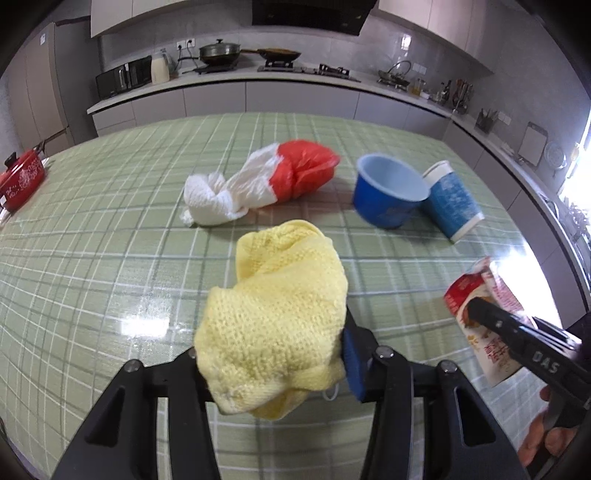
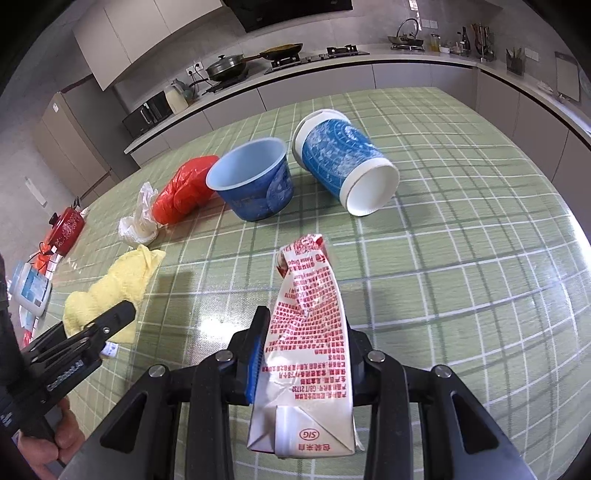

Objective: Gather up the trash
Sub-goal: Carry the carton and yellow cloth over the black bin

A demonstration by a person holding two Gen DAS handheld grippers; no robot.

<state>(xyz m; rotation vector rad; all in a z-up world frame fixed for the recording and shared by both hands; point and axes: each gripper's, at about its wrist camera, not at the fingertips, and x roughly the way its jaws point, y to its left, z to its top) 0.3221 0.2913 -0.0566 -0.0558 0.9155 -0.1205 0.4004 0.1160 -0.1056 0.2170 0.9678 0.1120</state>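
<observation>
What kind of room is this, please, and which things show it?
Most likely a home kitchen. A counter along the wall bears a lidded pot and a frying pan on burners, with a range hood above. The work happens on a table with a green checked cover.

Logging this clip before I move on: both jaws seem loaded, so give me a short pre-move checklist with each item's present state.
1. Left gripper shut on the yellow cloth: ok.
2. Right gripper shut on the crushed carton: ok.
3. Carton clear of the table: ok.
4. Cloth fully clear of the table: cannot tell.
5. Trash bin in view: not ok.
6. Remaining trash, blue tub, paper cup and plastic bag, apart from both grippers: ok.
</observation>
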